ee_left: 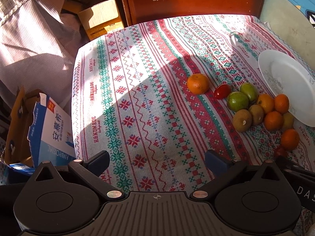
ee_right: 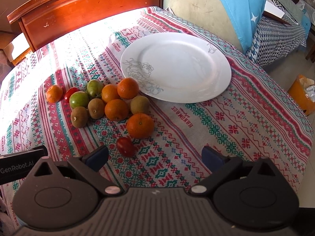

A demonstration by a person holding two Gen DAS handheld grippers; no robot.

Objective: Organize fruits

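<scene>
Right wrist: fruits (ee_right: 110,102) clustered beside bare white plate (ee_right: 216,90).

A home: bed (ee_right: 279,39), wooden headboard (ee_right: 82,13), tablecloth (ee_right: 216,122).

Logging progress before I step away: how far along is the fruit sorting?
Nothing looks done: the plate holds no fruit. Nothing is in hand: the left gripper and right gripper both have open, empty jaws. All is left: oranges, kiwis, green fruits and tomatoes lie on the tablecloth.
</scene>
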